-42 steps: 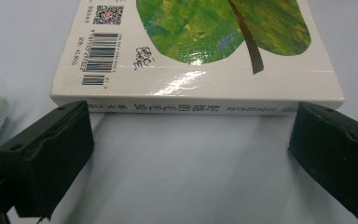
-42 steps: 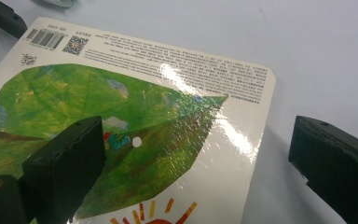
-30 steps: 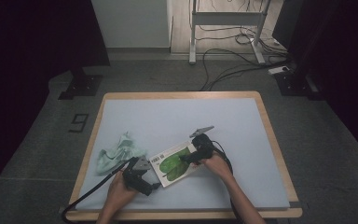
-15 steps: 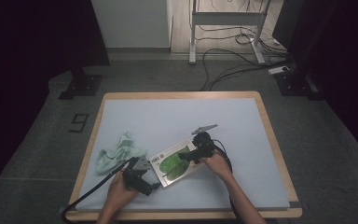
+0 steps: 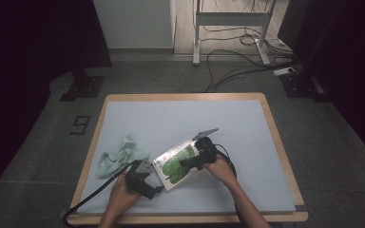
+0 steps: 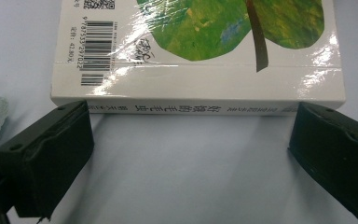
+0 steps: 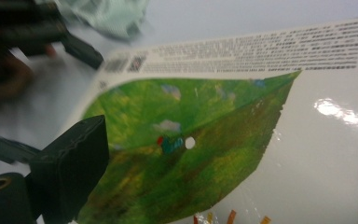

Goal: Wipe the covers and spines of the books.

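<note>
Pale green crumpled cloth [image 5: 121,156] is lying leftmost on the grey-blue table mat [image 5: 180,118], the left gripper [image 5: 158,188] is facing the glossy white leaf-cover book's [image 5: 177,162] spine with jaws apart, and the right gripper's [image 5: 184,163] jaws, just closing slightly, are standing wide over its cover.

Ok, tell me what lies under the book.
The book lies flat on the pale blue mat, its spine facing the left gripper. Whatever may sit beneath its middle is covered.

A glossy white book [image 5: 177,162] with a green leaf on its cover lies flat on the table's near half.
</note>
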`<state>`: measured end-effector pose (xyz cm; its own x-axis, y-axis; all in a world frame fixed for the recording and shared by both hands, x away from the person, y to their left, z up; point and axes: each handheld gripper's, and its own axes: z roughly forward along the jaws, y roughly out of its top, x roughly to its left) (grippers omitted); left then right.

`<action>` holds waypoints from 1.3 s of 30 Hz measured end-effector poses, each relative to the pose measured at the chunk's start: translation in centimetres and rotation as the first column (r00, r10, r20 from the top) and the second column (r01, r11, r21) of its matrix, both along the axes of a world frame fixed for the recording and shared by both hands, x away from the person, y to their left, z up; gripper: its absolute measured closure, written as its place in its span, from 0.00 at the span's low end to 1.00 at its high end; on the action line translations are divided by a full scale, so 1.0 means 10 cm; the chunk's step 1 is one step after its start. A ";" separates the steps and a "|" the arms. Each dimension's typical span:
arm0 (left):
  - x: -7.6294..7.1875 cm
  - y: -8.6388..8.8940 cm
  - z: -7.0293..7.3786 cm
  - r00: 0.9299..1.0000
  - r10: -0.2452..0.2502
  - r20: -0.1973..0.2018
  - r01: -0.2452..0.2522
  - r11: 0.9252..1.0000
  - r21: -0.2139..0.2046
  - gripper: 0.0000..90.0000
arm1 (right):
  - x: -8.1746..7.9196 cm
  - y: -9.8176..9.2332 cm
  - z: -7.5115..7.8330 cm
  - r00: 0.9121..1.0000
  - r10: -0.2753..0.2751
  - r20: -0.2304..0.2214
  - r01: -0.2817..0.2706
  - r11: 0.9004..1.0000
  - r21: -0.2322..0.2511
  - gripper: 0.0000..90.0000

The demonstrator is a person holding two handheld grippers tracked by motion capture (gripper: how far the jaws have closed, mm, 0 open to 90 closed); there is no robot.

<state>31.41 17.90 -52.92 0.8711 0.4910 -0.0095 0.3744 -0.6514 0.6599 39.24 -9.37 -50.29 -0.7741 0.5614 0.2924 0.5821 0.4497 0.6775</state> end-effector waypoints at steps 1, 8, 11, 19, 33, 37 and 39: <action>0.00 0.00 0.00 1.000 0.000 0.000 0.000 1.000 0.000 0.00 | 0.01 0.00 0.00 1.000 0.007 0.010 -0.007 1.000 -0.017 0.07; 0.00 0.00 0.00 1.000 -0.001 0.000 0.001 1.000 0.002 0.00 | 0.11 -0.07 0.00 0.999 0.037 0.018 -0.035 0.997 -0.062 0.14; 0.00 0.00 0.00 1.000 -0.001 0.000 0.001 1.000 0.001 0.00 | 0.17 -0.11 0.00 0.998 0.061 -0.009 -0.061 0.997 -0.039 0.16; 0.00 0.00 0.00 1.000 -0.002 0.001 0.002 1.000 0.006 0.00 | 0.26 -0.14 0.04 0.998 0.065 -0.007 -0.066 0.996 -0.052 0.31; -0.04 0.00 0.01 1.000 0.030 0.001 -0.030 0.999 0.012 0.00 | 0.22 -0.27 0.17 0.991 0.116 0.068 -0.112 0.992 -0.060 0.60; -0.05 0.01 0.02 0.999 0.041 -0.013 -0.040 0.999 0.009 0.00 | 0.18 -0.33 0.18 0.988 0.128 0.086 -0.125 0.991 -0.044 0.65; -0.04 0.01 0.03 0.999 0.044 -0.023 -0.044 0.999 0.006 0.00 | 0.17 -0.35 0.18 0.987 0.133 0.095 -0.130 0.991 -0.039 0.66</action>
<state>30.99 18.02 -52.64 0.8482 0.5291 -0.0266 0.4182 -0.6378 0.6468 40.99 -12.83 -48.48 -0.8655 0.4611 0.1956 0.4487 0.5403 0.7119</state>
